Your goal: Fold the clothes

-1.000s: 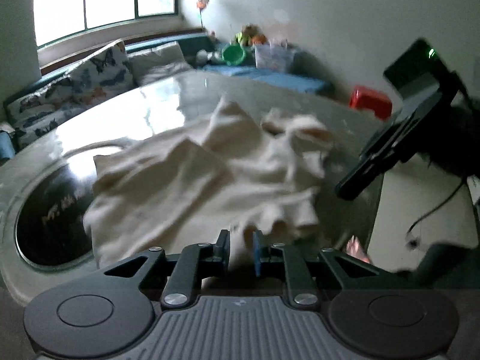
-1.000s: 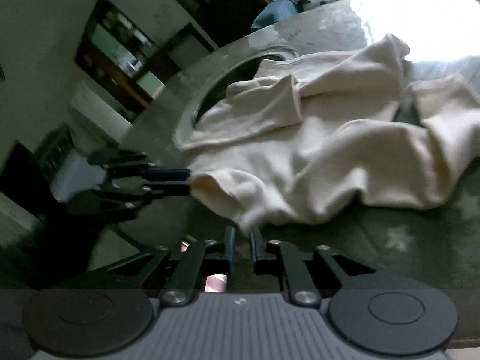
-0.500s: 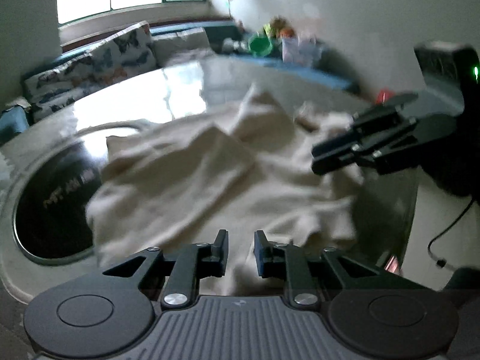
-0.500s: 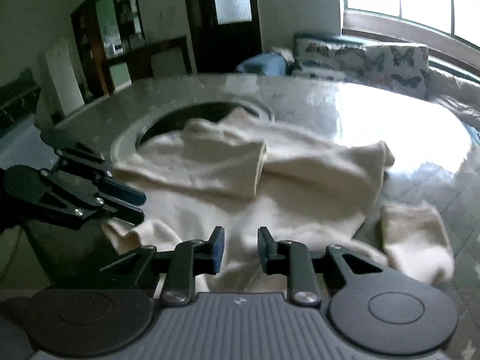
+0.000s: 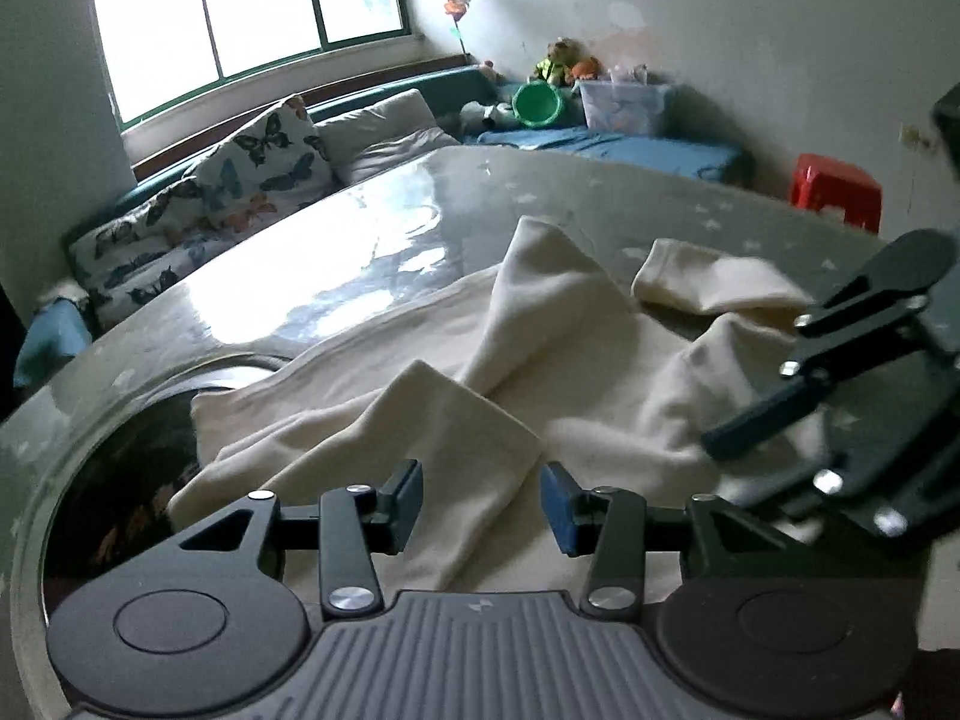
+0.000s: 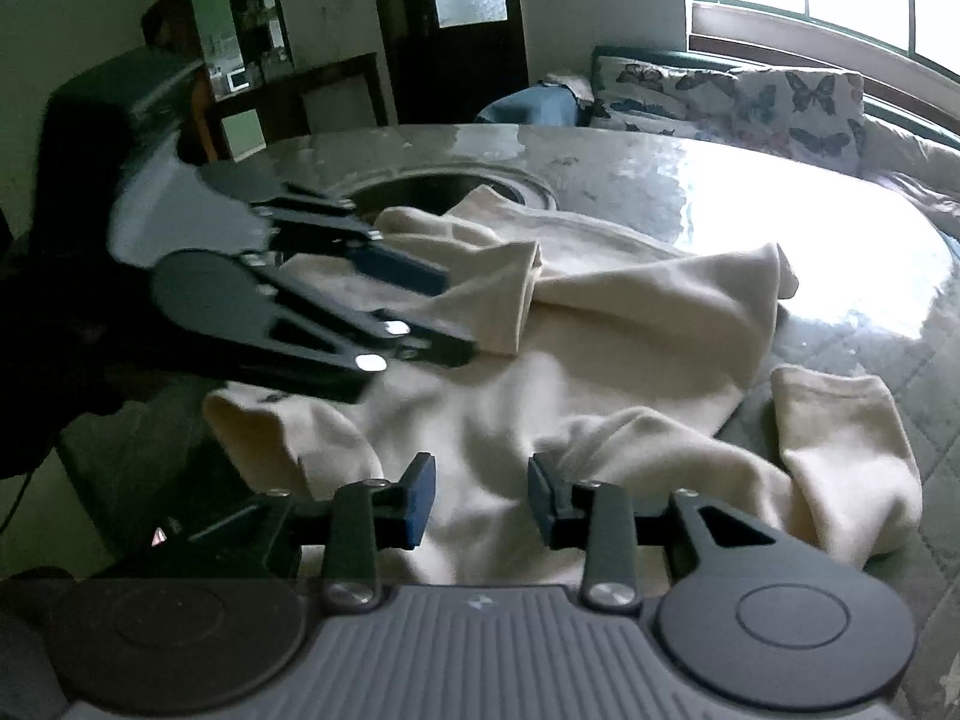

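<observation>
A cream garment (image 5: 420, 420) lies crumpled on the round grey table (image 5: 390, 240), one sleeve folded across its body. My left gripper (image 5: 480, 498) hangs over the near edge of the cloth. Its jaws are opening, with fabric under the gap and nothing pressed between the pads. In the right wrist view the garment (image 6: 630, 312) spreads ahead of my right gripper (image 6: 480, 495), whose jaws are also opening above a cloth fold without gripping it. Each gripper shows in the other's view: the right gripper (image 5: 738, 468) at the right, the left gripper (image 6: 459, 317) at the left.
A dark round inset (image 5: 120, 450) sits in the table under the garment's left edge. Behind the table are a sofa with butterfly cushions (image 5: 240, 180), a green bowl (image 5: 537, 105), a clear box (image 5: 624, 105) and a red stool (image 5: 837, 186). The table's far side (image 6: 810, 210) shines in window light.
Both grippers' jaws have gone from nearly shut to well apart. The left gripper has moved forward over the garment. The right gripper has rolled level and now faces across the table.
</observation>
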Available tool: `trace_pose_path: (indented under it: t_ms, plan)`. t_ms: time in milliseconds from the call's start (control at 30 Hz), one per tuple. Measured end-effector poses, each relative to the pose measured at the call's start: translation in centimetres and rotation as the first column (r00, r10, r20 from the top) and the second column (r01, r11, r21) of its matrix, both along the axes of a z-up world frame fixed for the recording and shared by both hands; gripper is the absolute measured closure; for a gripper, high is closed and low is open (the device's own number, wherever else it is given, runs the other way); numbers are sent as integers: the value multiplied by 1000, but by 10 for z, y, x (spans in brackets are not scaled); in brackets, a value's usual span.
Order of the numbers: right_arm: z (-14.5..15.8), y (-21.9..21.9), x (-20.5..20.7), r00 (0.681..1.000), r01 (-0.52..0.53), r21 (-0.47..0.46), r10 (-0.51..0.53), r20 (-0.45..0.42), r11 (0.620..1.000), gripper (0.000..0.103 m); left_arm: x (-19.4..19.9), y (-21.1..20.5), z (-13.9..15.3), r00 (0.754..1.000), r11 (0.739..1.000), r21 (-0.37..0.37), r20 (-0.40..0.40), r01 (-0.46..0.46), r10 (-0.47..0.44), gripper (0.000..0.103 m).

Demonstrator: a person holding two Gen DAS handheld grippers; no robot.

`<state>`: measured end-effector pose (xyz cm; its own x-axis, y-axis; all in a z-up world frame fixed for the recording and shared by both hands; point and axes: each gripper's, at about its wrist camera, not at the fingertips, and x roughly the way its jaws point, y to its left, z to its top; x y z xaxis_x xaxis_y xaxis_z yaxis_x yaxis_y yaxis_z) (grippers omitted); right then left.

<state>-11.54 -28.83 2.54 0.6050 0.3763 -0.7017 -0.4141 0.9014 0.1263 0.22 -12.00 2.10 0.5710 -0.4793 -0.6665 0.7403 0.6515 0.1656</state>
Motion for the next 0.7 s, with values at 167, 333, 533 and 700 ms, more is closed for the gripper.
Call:
trace_pose_path:
  t_ms: [167,333,533,700]
  plan:
    - [-3,-3,-1,1000,-2,12,2,-7,1000,67,4,-6,-9,1000,1000,8,14,-16,16,56]
    - [-4,-3,-2,1000,-6,20,6,-8,1000,64,-1,-8,-11,999,1000,10,53,-11,11,81]
    - [-3,0,-2,1000,-6,13,6,-7,1000,63,1,15,8,994,992,-87,51,-91,95,96]
    - [-2,0,-3,1000,-8,10,8,-7,1000,62,7,84,50,962,936,-240,26,-257,271,97]
